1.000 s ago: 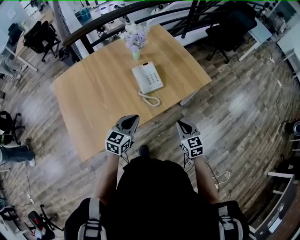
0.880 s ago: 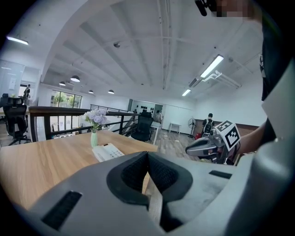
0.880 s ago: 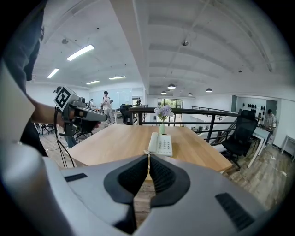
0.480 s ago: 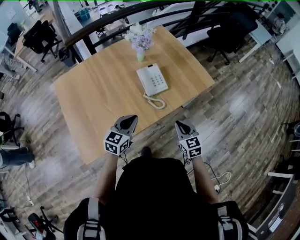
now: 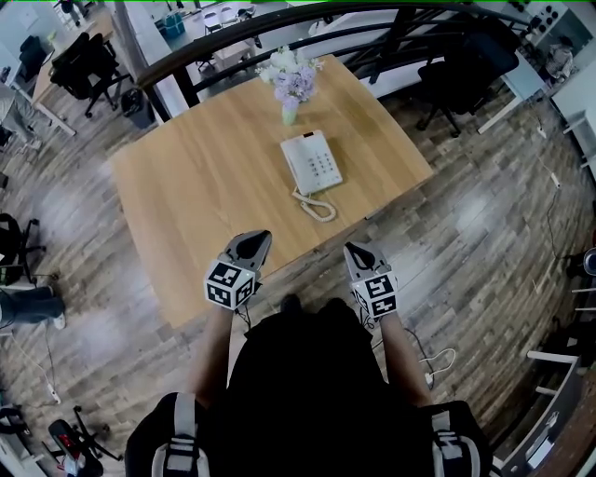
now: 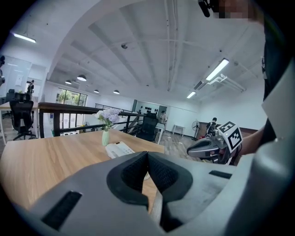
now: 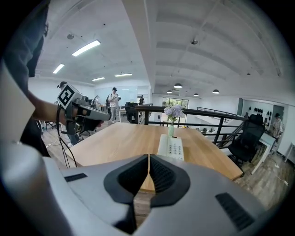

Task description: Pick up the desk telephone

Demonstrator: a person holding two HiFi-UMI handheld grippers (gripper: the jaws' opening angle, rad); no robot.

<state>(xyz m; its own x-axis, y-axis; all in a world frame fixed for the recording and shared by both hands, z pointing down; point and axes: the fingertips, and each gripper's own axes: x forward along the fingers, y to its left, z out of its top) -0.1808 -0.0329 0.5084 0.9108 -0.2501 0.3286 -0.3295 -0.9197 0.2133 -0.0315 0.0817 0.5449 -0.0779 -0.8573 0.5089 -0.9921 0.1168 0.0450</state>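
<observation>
A white desk telephone (image 5: 312,161) lies on the wooden table (image 5: 205,186), its coiled cord (image 5: 315,205) trailing toward the near edge. The phone (image 7: 171,147) sits ahead in the right gripper view and shows small as a white phone (image 6: 118,149) in the left gripper view. My left gripper (image 5: 261,240) hovers over the table's near edge, shut and holding nothing. Just off that edge, over the floor, my right gripper (image 5: 356,250) is also shut and holding nothing. Both are well short of the phone.
A small vase of pale purple flowers (image 5: 292,82) stands just behind the phone. A dark railing (image 5: 279,19) runs past the table's far side. Black office chairs (image 5: 88,65) stand at the back left and another chair (image 5: 466,65) at the back right. Wood-look floor surrounds the table.
Both grippers have drawn closer to the table's near edge, side by side. The table and phone sit lower and more to the right in the head view than before.
</observation>
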